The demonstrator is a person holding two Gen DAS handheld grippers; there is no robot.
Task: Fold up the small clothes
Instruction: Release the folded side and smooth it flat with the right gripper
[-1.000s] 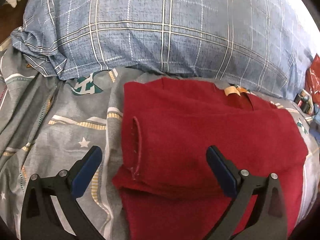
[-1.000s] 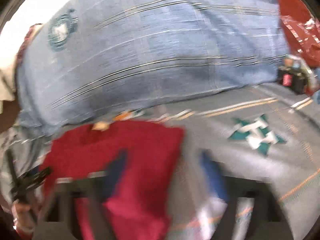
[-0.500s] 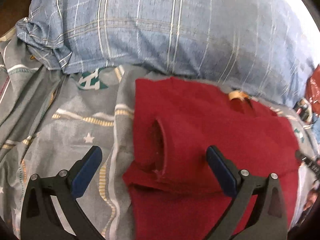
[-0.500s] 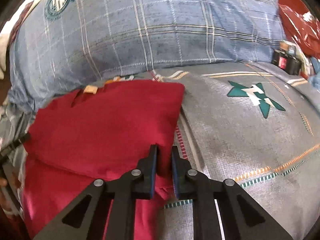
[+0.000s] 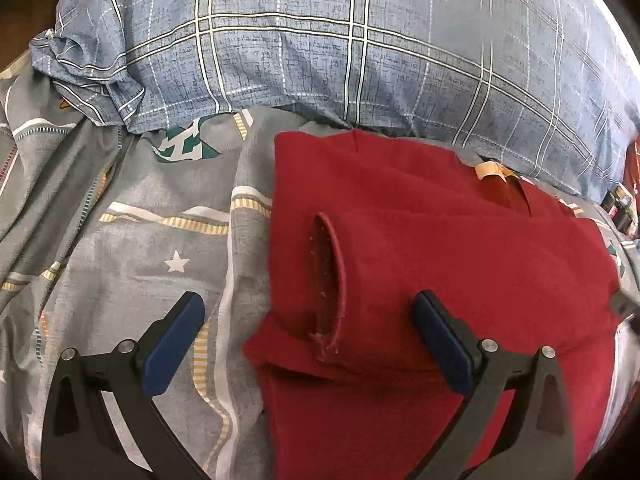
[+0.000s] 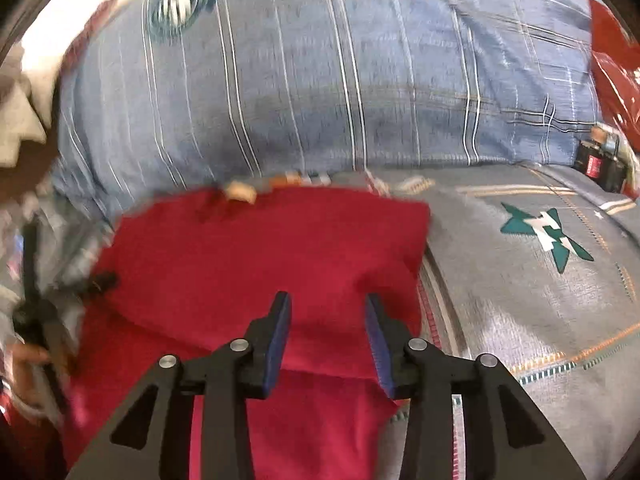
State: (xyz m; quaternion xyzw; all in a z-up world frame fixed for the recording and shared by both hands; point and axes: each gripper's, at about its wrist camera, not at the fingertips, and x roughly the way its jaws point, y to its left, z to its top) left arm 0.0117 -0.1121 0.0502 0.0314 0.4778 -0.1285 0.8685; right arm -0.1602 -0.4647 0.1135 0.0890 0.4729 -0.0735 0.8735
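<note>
A red garment [image 5: 440, 260] lies folded on the grey patterned bedsheet [image 5: 140, 248], its collar tag toward the pillow. A sleeve opening [image 5: 326, 280] shows on its left part. My left gripper [image 5: 308, 312] hovers wide open over that left edge, one finger over the sheet and one over the cloth, holding nothing. In the right wrist view the red garment [image 6: 260, 260] fills the lower left. My right gripper [image 6: 328, 302] is over its right fold. Its jaws are opening, with red cloth lying below the gap and the pads clear of it.
A big blue plaid pillow [image 5: 360, 48] [image 6: 320, 80] lies directly behind the garment. A red packet [image 6: 612, 60] and small dark items [image 6: 596, 164] sit at the far right. A person's hand [image 6: 24, 360] shows at the left edge of the right wrist view.
My right gripper went from open to shut at the garment's right edge, then parted again and now sits further left over the cloth. The left gripper stayed open, almost still.
</note>
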